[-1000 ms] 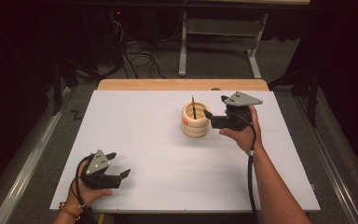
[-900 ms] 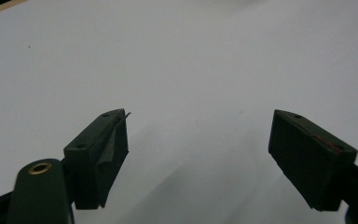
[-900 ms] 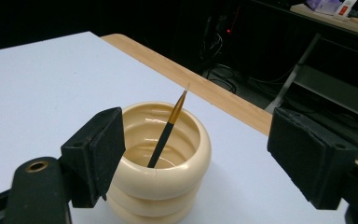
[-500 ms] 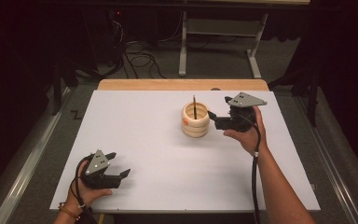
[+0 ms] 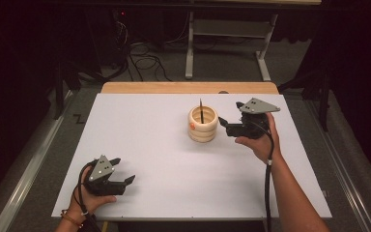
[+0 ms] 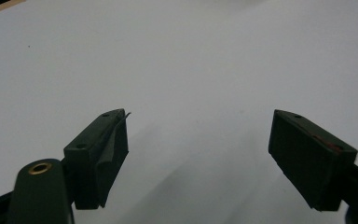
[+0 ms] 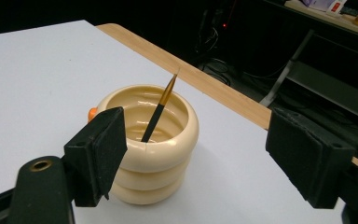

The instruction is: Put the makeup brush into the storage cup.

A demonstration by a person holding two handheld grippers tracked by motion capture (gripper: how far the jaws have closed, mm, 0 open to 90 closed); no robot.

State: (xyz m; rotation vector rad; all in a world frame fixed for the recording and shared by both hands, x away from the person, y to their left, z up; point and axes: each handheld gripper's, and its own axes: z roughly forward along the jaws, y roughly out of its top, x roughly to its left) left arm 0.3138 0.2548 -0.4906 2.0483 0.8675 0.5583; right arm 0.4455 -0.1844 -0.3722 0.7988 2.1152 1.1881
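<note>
Ribbed cream cup (image 5: 203, 124), shaped like three stacked rounded rings with a glossy, smooth glaze, is seen standing upright on the white table (image 5: 164, 145), just in front of the right claw (image 5: 224, 123). In the right gripper view the cup (image 7: 149, 144) sits between and slightly beyond the two black jaws, nearer the left one, with no contact made. A slender brush (image 7: 159, 109) with a black handle and a tapered golden-brown tip is leaned inside the cup, its point raised above the rim. A small orange patch (image 7: 92, 113) is visible on the cup's far side.

The right claw is held with its jaws spread wide, nothing gripped; its blocky pads (image 7: 103, 144) look matte and foam-like. The left claw (image 5: 123, 174) is rested low at the near left corner of the table, well apart from the cup, jaws likewise spread wide over bare matte white surface. A pale wooden strip (image 5: 188, 87) is seen along the table's far edge, beyond the right claw.
</note>
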